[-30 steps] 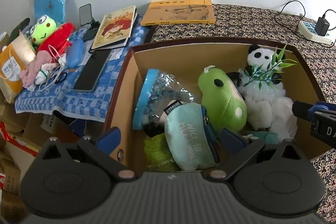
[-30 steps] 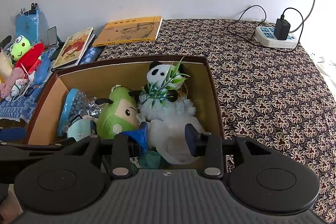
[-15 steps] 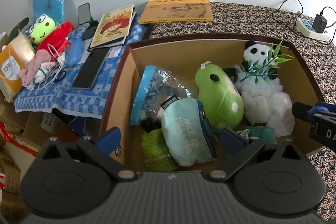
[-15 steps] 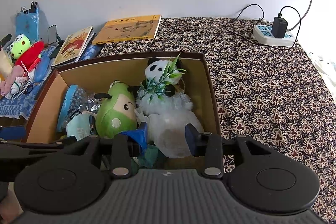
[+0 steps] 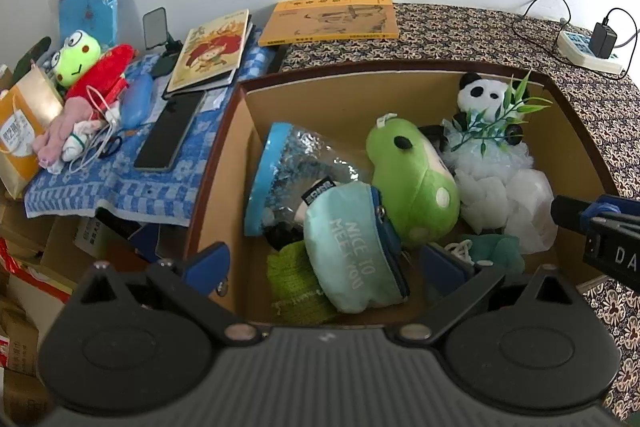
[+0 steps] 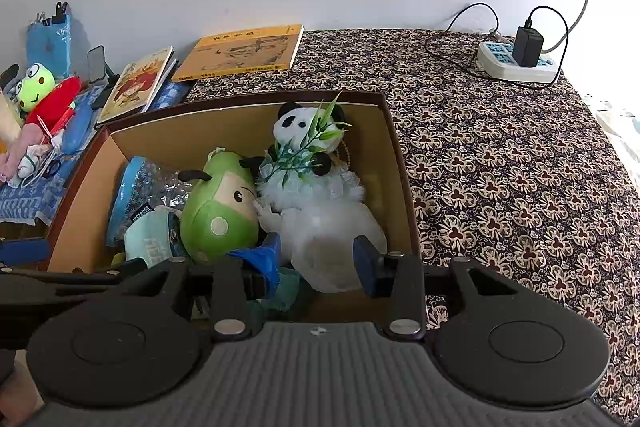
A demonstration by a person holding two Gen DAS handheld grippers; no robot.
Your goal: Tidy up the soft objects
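Cardboard box (image 6: 400,163) packed with soft toys, both hand-held grippers poised over its near edge.

Nearest, the left gripper (image 5: 324,261) stands with jaws wide apart, straddling the box's left wall and the teal fabric pouch printed "NICE TO MEET YOU" (image 5: 352,251), gripping nothing. The right gripper (image 6: 316,259) is spread too, its jaws having just been opening, with the white mesh bath pouf (image 6: 332,231) between them but not pinched. Behind these lie the green pear-shaped plush (image 6: 220,207), then the panda plush with a green leafy sprig (image 6: 300,131) against the far wall. Toys fill the floor wall to wall. Beyond the far rim, the brown flower-patterned cloth (image 6: 500,167) lies open to the right.
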